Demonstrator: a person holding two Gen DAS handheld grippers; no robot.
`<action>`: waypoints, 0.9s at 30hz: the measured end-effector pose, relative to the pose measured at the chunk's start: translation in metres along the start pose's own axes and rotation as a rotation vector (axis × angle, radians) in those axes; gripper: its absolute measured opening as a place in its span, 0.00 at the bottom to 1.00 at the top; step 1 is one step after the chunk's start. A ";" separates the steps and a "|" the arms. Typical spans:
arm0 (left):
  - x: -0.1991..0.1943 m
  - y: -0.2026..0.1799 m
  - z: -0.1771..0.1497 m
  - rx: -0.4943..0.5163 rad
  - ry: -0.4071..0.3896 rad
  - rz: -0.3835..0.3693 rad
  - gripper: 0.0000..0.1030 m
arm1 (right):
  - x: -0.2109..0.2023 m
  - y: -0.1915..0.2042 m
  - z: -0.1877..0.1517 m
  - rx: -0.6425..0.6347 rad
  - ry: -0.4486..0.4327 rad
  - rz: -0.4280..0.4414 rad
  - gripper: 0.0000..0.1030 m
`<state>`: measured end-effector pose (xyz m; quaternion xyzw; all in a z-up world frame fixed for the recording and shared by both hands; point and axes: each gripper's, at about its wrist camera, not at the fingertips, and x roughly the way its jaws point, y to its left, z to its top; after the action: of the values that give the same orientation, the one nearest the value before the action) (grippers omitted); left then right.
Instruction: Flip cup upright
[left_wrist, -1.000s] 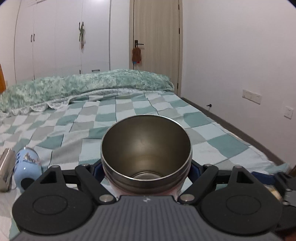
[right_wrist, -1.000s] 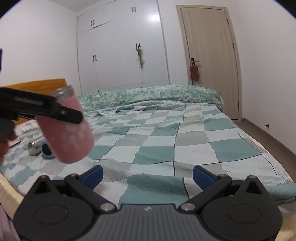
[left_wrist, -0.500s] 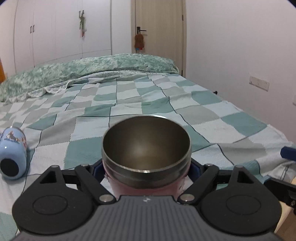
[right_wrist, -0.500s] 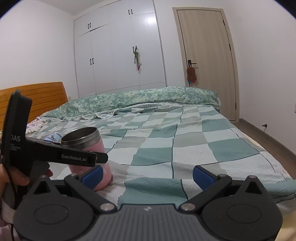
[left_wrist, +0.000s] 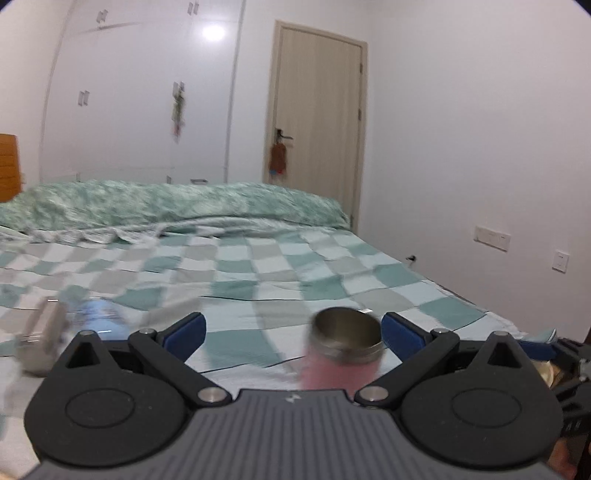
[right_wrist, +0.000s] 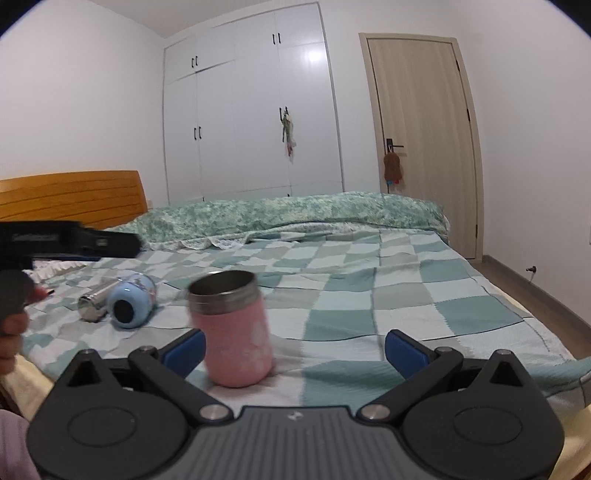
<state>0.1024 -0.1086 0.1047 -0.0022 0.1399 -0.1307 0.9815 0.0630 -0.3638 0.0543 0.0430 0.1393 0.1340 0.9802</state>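
Cup (right_wrist: 236, 332) standing mouth-up on bed (right_wrist: 406, 295), at 10 o'clock from right tongs (right_wrist: 293, 345). Left tongs (left_wrist: 291, 330) and right both gaping wide, gripping nothing. Cup looking rigid, light, slick steel rim; gripping pink mid-body seeming safest, soft bedding risking tipping.

left gripper (left_wrist: 291, 328) jaws spread wide, right gripper (right_wrist: 293, 345) jaws spread wide

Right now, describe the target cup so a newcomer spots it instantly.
Start at the bed with the green checked quilt and look to its near edge. The pink cup stands upright there, its steel-rimmed mouth open to the ceiling. The blue cup and the steel bottle further left both lie on their sides.
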 end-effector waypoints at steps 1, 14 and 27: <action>-0.011 0.009 -0.004 0.006 -0.005 0.011 1.00 | -0.004 0.008 -0.002 -0.003 -0.010 0.001 1.00; -0.101 0.103 -0.104 -0.114 0.005 0.182 1.00 | -0.019 0.075 -0.044 -0.072 -0.020 -0.061 1.00; -0.099 0.116 -0.130 -0.117 -0.038 0.263 1.00 | -0.014 0.096 -0.060 -0.119 -0.062 -0.082 1.00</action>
<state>0.0043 0.0328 0.0026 -0.0436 0.1280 0.0076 0.9908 0.0088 -0.2727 0.0117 -0.0171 0.1023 0.1004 0.9895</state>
